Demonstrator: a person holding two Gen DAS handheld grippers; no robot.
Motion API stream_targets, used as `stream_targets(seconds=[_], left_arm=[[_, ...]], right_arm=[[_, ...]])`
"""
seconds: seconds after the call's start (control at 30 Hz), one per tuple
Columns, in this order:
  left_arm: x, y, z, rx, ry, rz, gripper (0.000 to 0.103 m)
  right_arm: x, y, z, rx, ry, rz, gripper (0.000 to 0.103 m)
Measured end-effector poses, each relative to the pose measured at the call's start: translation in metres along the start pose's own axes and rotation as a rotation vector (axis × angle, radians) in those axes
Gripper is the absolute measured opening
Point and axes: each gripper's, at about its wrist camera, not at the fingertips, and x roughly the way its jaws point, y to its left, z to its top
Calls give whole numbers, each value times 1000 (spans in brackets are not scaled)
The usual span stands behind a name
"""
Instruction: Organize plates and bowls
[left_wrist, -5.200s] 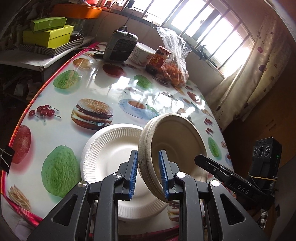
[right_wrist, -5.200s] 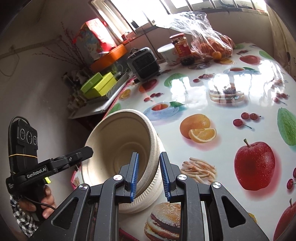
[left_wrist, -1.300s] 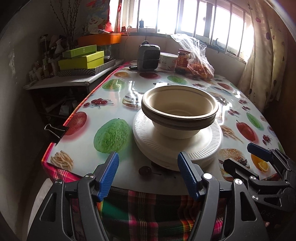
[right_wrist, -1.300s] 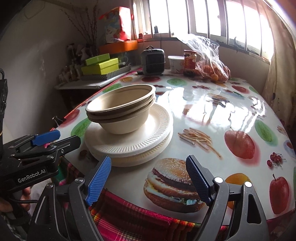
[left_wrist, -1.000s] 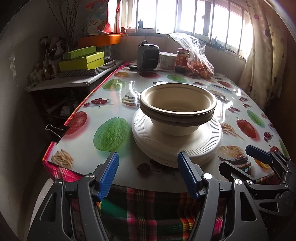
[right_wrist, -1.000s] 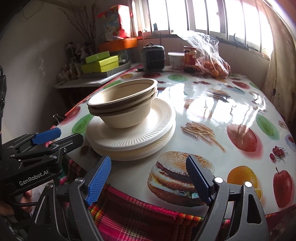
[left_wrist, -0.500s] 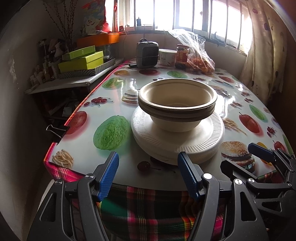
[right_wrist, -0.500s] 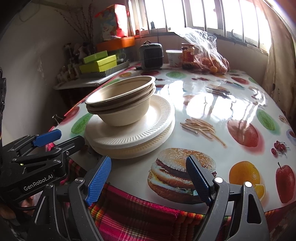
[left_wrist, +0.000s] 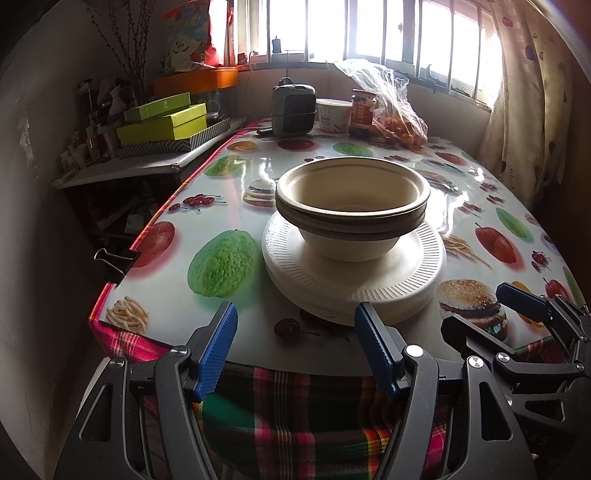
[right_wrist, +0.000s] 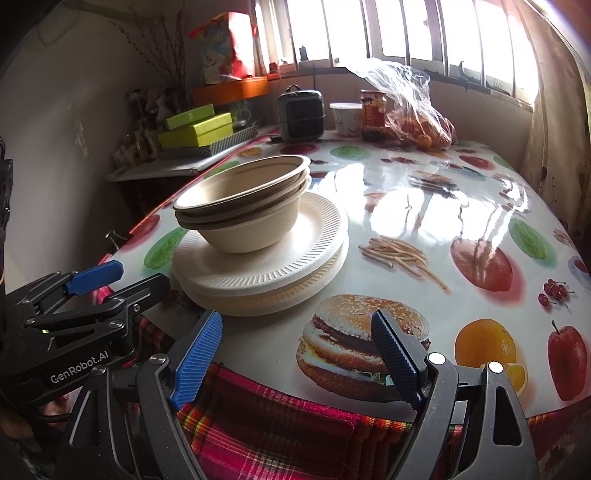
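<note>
1. Left gripper: blue pads spread wide, nothing between them, held off the near table edge over the plaid cloth, pointing at the stack.
2. Right gripper: spread wide too, empty, hovering at the near table edge over the burger print; also seen at the right side of the left view.
3. Left gripper body with its "GenRobot.AI" label shows at the lower left of the right view.
4. Bowls: tan, nested in one another, upright, sitting on the plates.
5. Plates: white, ribbed rims, stacked, slightly offset, resting on the table near its front edge, just beyond both grippers and touching neither.
6. Table: glossy cover with fruit and food prints, binder clip on the left edge.
7. Far end of the table: small grey heater, white tub, jar, clear bag of oranges.
8. Left side shelf: green boxes, orange box behind them.
</note>
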Motion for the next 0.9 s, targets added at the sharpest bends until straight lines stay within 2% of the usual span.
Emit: stream_targets(seconds=[0.9], left_arm=[[-3,2,-2,-2,-3,-1,67]], right_arm=[[-1,0,0,0,-2,-1,84]])
